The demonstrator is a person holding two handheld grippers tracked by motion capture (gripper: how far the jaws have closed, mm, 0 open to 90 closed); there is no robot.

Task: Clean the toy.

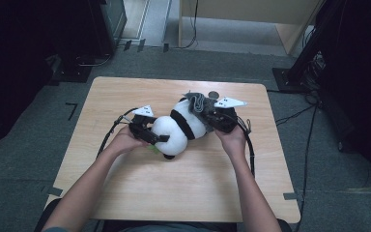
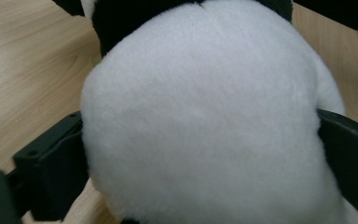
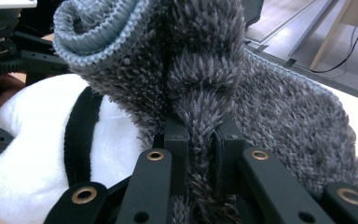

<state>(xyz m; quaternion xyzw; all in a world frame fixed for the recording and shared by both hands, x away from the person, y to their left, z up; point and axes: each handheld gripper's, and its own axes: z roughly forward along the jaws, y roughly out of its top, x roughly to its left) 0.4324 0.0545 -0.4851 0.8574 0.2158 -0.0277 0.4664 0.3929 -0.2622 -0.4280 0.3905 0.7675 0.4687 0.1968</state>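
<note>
Plush, soft, light panda (image 1: 176, 129) mid-frame | my left gripper (image 1: 147, 133) spread around its white body | my right gripper (image 3: 200, 140) pinching the fuzzy grey sock (image 3: 205, 79); grip thick folds, fabric gives.

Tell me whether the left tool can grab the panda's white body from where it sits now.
Probably yes: the left tool stands open with its jaws either side of the panda's white body, nothing between them.

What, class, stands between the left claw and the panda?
Nothing visible. The left claw stands wide around the panda, one finger on each flank of its white body. The right claw pinches the grey sock.
</note>
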